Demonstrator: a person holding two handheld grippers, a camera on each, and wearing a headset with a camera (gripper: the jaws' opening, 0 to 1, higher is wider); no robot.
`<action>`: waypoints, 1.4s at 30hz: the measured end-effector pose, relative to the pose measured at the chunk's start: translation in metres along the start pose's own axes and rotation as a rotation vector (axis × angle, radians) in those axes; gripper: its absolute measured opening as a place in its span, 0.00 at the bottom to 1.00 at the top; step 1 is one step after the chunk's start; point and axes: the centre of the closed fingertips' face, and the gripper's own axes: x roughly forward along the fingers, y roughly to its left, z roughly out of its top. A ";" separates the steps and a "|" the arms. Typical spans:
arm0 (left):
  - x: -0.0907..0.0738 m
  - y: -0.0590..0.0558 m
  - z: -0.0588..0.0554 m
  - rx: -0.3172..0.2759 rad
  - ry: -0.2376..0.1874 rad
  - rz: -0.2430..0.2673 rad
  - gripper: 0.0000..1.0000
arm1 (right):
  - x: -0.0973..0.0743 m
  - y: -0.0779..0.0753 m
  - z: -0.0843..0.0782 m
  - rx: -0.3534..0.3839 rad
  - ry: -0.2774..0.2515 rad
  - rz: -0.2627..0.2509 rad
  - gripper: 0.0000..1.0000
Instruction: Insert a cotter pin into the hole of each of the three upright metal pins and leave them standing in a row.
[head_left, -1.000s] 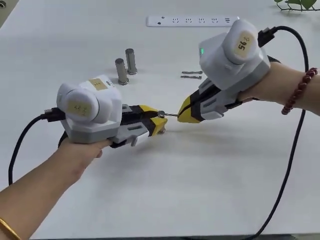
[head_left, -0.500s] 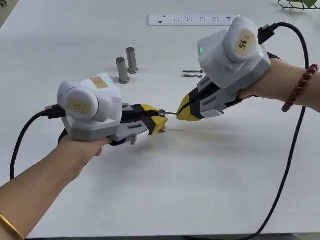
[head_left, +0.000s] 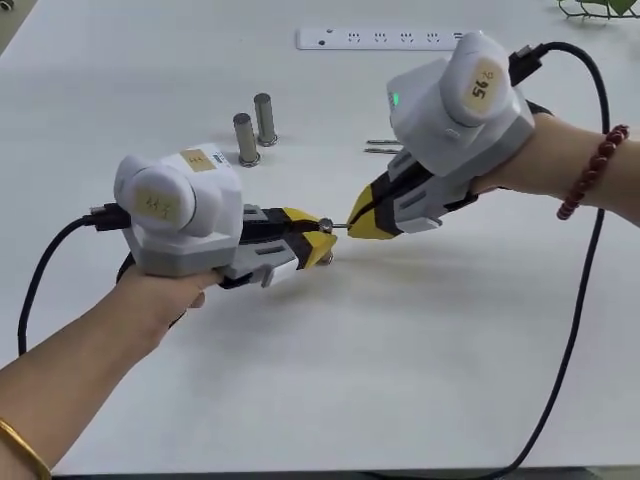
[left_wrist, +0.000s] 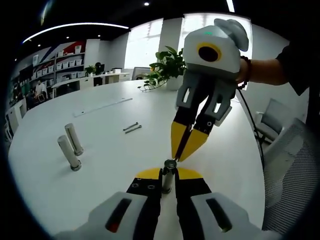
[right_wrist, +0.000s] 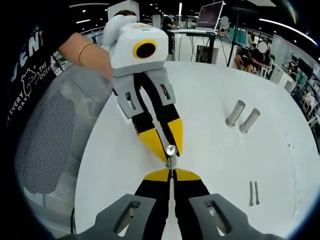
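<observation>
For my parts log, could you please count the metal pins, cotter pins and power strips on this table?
Metal pins: 3 (two standing, one held)
Cotter pins: 3 (two lying, one held)
Power strip: 1
Total: 7

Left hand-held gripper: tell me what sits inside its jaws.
A metal pin is clamped in the left hand-held gripper, its top end showing. The jaws cover most of its shaft, so its hole cannot be seen.
</observation>
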 end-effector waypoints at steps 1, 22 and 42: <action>0.000 0.000 0.000 0.000 0.000 0.000 0.08 | 0.001 0.000 0.001 -0.002 -0.001 0.001 0.00; 0.001 0.000 -0.001 -0.044 -0.006 0.015 0.08 | 0.003 0.000 0.002 0.052 -0.006 -0.004 0.06; -0.003 0.001 -0.007 -0.097 -0.067 0.098 0.10 | 0.001 -0.002 0.002 0.057 -0.017 -0.021 0.00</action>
